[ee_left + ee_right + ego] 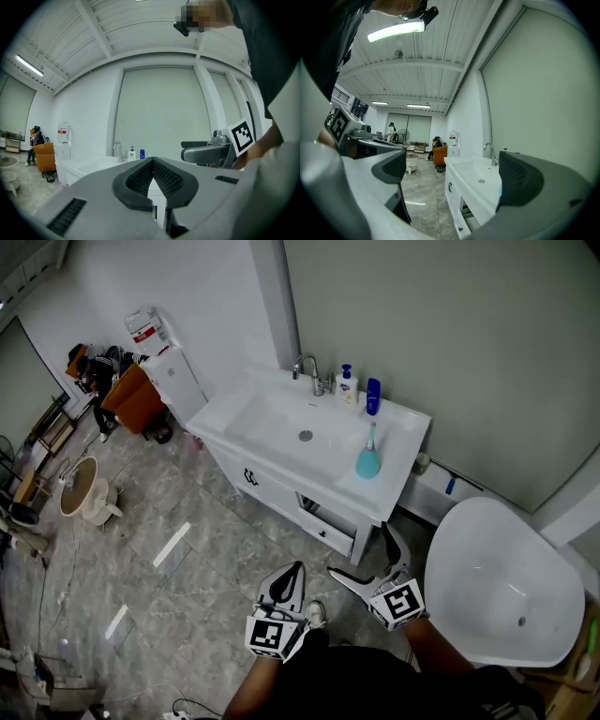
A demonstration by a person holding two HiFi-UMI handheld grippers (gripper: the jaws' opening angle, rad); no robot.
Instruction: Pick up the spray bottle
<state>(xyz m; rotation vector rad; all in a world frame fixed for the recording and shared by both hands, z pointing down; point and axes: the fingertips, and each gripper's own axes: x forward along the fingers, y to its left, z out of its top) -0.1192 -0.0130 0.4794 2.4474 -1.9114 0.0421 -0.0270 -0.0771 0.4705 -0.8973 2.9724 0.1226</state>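
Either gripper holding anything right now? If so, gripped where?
Nothing is held. The left gripper has its jaws shut on nothing; the right gripper has its jaws apart and empty. The spray bottle stands untouched on the vanity.

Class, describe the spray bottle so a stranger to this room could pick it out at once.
Find the white vanity against the grey wall. On its counter, right of the basin, stands the spray bottle. Unlike the white pump bottle and dark blue bottle by the tap, it is teal, round-bellied and nearer the front.
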